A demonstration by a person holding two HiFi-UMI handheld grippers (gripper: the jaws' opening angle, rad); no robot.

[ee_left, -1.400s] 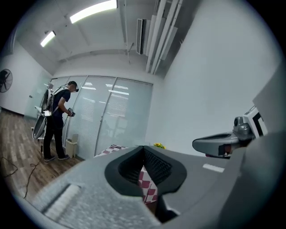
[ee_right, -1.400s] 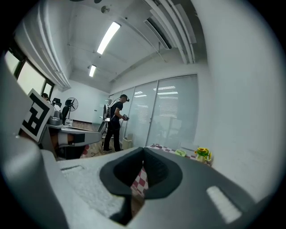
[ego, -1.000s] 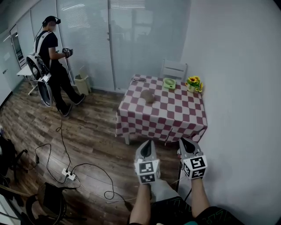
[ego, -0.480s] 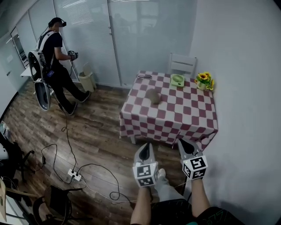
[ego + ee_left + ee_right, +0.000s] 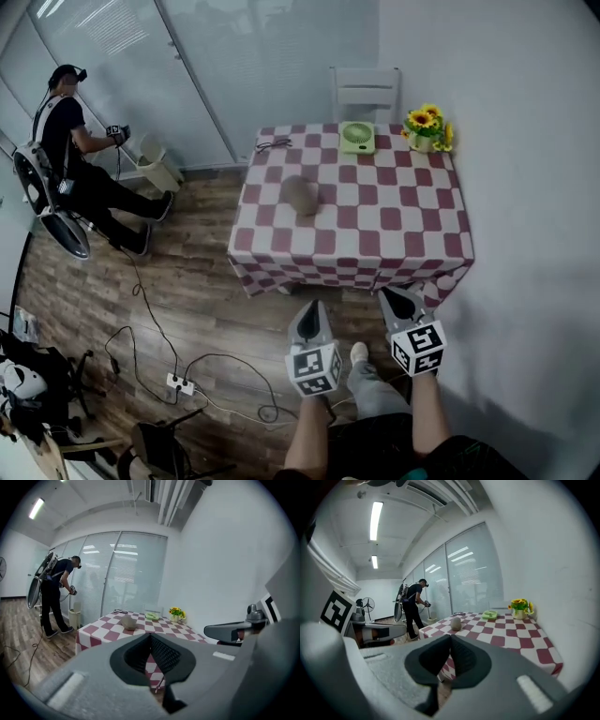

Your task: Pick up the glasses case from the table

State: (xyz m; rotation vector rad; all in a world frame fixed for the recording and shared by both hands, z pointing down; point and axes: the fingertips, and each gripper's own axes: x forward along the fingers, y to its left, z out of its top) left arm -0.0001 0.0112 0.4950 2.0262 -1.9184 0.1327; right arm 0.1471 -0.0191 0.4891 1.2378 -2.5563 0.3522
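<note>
Left tongs (image 5: 314, 307) and right tongs (image 5: 398, 298) are staying pressed shut, empty, at lower centre. The worktop (image 5: 412, 234) is looming closer than before, glasses case (image 5: 300, 194) lying on its left half.

The left forearm (image 5: 305, 436) and right forearm (image 5: 427, 422) reach forward from the bottom of the head view, side by side and apart. The left claw (image 5: 314, 307) points ahead and slightly downward. Its jaws are closed together with nothing between them, and its marker cube (image 5: 313, 366) faces up. The right claw (image 5: 396, 296) runs roughly parallel, near it but not touching, jaws likewise pressed together and empty.
</note>
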